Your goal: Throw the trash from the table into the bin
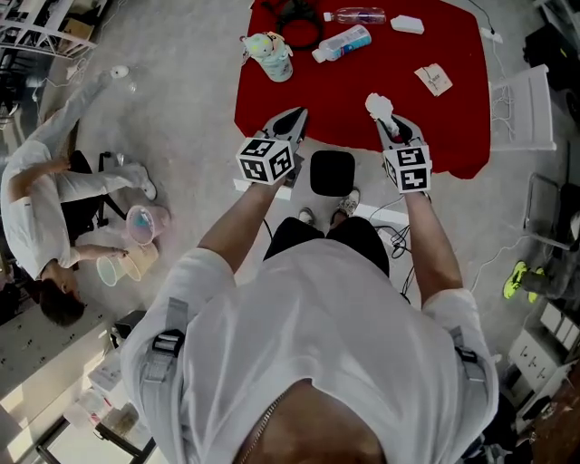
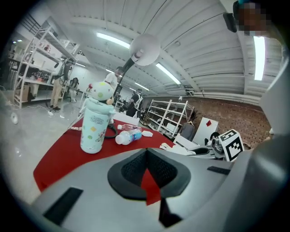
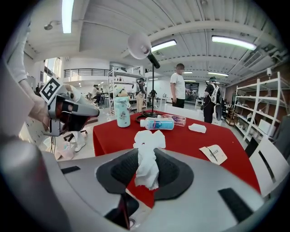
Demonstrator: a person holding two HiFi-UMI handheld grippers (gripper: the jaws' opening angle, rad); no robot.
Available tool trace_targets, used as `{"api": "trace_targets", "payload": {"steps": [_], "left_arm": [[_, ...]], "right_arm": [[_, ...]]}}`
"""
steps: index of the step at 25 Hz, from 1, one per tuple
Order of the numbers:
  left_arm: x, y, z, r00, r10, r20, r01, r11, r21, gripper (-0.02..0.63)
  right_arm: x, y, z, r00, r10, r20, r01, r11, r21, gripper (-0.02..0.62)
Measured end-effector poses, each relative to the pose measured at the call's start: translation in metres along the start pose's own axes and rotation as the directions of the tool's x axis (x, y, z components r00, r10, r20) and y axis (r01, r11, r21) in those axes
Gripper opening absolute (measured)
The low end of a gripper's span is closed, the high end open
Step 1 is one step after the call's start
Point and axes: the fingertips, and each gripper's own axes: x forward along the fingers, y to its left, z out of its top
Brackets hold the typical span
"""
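My right gripper (image 1: 388, 122) hangs over the near edge of the red table (image 1: 453, 136), shut on a crumpled white tissue (image 1: 378, 103) that sticks up between the jaws (image 3: 148, 156). My left gripper (image 1: 290, 122) is shut with nothing in it, its tips at the table's near edge, left of the right one. A black bin (image 1: 332, 172) stands on the floor between the two grippers, by the person's feet. On the table lie a paper slip (image 1: 434, 79), a white wrapper (image 1: 408, 24), a blue-labelled plastic bottle (image 1: 343, 43) and a clear bottle (image 1: 360, 15).
A mint-coloured flask with a cartoon lid (image 1: 272, 56) stands at the table's left, a black cable loop (image 1: 299, 23) behind it. A person (image 1: 45, 208) crouches on the floor at left with cups. A white chair (image 1: 521, 109) stands right of the table.
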Motion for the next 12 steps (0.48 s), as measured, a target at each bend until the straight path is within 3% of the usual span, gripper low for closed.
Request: {"api": "trace_targets", "payload": {"steps": [12], "left_arm": [[-0.086,0.03,-0.071,0.997,0.051,-0.058,-0.052,0.998,-0.018,0.009]], "right_arm": [[-0.035,0.102,-0.064,0.997,0.022,-0.076,-0.02,0.999,0.027,0.107]]}}
